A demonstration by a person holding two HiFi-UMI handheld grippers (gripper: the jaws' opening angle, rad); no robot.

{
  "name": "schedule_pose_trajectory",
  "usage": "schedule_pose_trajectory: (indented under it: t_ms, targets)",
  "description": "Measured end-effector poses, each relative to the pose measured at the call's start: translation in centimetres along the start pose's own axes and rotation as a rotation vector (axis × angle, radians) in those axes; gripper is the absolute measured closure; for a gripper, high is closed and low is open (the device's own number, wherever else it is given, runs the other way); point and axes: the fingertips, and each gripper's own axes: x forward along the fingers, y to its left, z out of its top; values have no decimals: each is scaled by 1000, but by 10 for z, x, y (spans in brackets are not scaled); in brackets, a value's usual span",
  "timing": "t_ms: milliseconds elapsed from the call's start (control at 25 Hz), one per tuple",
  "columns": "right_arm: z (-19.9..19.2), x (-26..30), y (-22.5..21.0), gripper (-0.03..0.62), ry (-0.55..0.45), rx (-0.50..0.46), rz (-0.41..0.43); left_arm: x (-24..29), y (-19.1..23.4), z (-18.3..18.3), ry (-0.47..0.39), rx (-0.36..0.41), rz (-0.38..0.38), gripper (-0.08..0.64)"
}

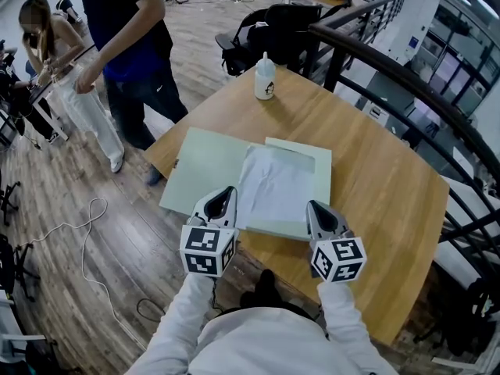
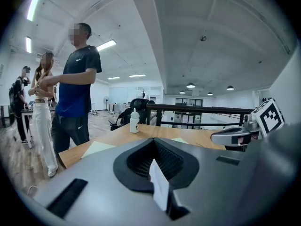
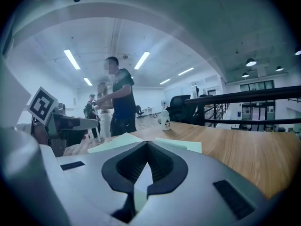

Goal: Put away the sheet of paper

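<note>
A dark railing is seen curving past the far and right sides of the wooden table. Two people are stood on the floor off the table's far left corner: one in a dark blue shirt, another in pale trousers further out. A black office chair is placed just beyond the table's far edge.

A pale green folder is laid open and flat on the near left part of the table. The sheet of paper, white and slightly creased, is spread across the folder's middle and right half, near the table's front edge.

The left gripper is held at the table's near edge with its jaws closed tight on the left near edge of the sheet of paper, a white sliver of which is pinched between them. The right gripper is held beside it, jaws drawn together on a pale edge, apparently the sheet's right near edge.

A small white bottle is stood upright near the table's far edge.
</note>
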Motion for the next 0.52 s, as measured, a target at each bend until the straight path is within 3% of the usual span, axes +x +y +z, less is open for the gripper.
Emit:
schedule_pose_trajectory:
  t_ms: [520]
  targets:
    - [1,10,-14,566,-3,9,9,17,4,-8,17,-24,21,541]
